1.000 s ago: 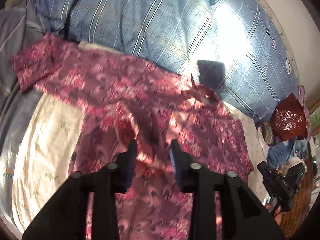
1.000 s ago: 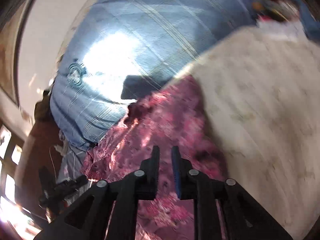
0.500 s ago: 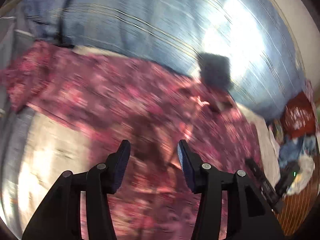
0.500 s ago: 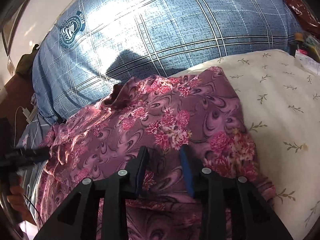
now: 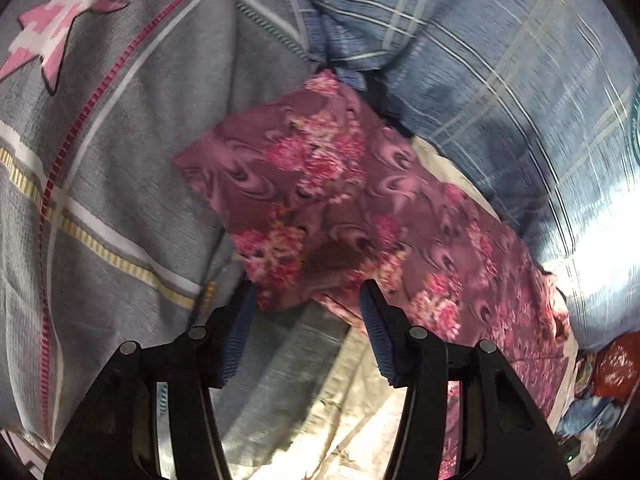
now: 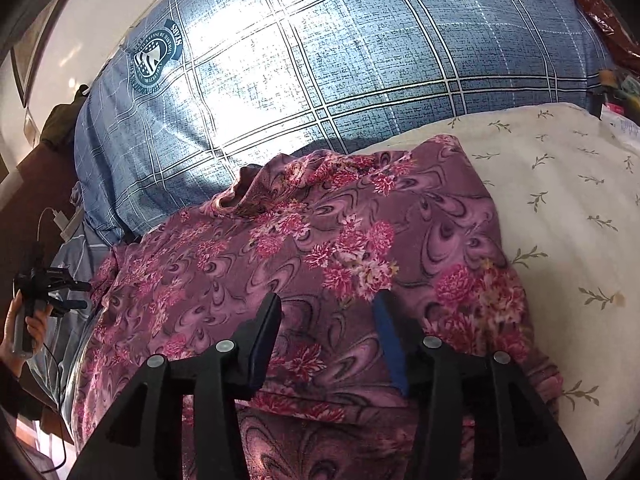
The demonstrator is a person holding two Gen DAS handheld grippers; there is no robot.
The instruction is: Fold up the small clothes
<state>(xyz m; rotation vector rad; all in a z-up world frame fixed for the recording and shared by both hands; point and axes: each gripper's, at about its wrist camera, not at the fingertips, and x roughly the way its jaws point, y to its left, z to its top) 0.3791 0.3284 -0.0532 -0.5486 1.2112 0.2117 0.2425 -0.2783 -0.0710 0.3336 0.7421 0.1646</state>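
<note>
Floral purple garment (image 6: 320, 248): I see it spread on the cream sprigged bed sheet (image 6: 568, 200) against the blue plaid pillow (image 6: 320, 60); swirl print, pink blossoms. Right gripper (image 6: 326, 320): jaws opening over the cloth, gripping nothing. Left gripper (image 5: 306, 300): jaws opening at the sleeve edge, empty, beside the grey star-print bedding (image 5: 100, 140).

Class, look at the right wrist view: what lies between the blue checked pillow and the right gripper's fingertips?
Only the purple floral garment lies there, spread from the blue checked pillow to the opening right gripper.
</note>
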